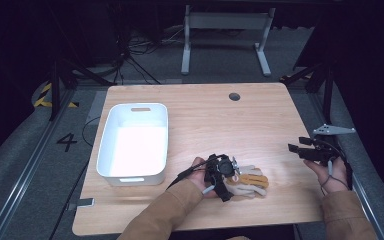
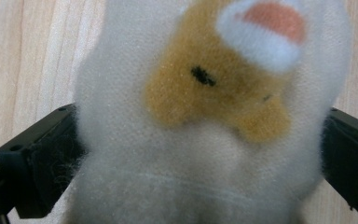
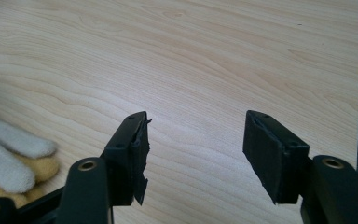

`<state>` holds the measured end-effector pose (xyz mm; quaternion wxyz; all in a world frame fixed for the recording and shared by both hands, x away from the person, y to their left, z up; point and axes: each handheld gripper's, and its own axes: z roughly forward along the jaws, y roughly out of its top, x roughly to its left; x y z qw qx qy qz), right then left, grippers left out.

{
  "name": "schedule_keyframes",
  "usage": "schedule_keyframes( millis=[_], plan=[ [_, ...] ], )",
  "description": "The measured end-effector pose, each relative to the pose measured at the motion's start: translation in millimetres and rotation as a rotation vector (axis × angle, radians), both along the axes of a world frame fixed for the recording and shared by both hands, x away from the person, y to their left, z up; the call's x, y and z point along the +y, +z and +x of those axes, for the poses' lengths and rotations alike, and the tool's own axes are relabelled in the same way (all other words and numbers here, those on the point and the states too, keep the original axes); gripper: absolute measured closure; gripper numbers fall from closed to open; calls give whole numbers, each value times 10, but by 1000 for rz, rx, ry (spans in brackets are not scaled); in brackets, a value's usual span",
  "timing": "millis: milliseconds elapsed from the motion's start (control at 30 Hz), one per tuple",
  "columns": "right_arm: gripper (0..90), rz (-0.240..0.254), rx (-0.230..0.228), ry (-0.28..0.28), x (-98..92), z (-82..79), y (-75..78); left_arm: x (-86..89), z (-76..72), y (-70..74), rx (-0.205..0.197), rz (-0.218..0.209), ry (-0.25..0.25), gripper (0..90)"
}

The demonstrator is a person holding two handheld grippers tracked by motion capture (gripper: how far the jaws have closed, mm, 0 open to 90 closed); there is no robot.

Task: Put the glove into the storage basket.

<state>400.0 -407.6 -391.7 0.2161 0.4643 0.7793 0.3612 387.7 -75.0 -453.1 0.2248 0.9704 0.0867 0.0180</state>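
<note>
Plush toy (image 2: pixel 200 140), soft and light, probably squashes; our left tool (image 1: pixel 228 172) pinches its fuzzy body on the counter (image 1: pixel 215 120); right tool (image 3: pixel 193 154) gapes empty.

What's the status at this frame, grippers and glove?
Left gripper jaws around the fuzzy glove on the table. Right gripper open, empty, off to the side. White bin empty, path clear.

One fuzzy white and tan plush glove (image 1: pixel 250 181) lies on the one light wooden table (image 1: pixel 205 115). One white rectangular plastic bin (image 1: pixel 134 144) stands there too. Two black two-jaw grippers are present, one left gripper (image 1: pixel 228 170) and one right gripper (image 1: pixel 296 145). One dark round grommet hole (image 1: pixel 234 96) marks the tabletop.
</note>
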Motion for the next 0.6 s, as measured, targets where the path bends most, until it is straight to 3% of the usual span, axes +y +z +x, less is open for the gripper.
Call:
schedule_keyframes(
  millis=[100,267,400,467,500,600],
  plan=[
    [406,0,1,0,2,-1,-1,-8,4,9,-4,4,5,7],
    [406,0,5,1,11,5,-17,-25,-8,56,1,14,5,94],
    [407,1,4,7,22,6,-21,-9,-27,119,0,14,5,340],
    [408,2,3,8,22,6,-20,-7,-32,132,4,20,5,380],
    [408,2,2,9,22,3,-17,-10,-47,148,1,27,3,478],
    [408,5,1,10,23,2,-16,-14,-69,158,4,35,6,543]
  ],
)
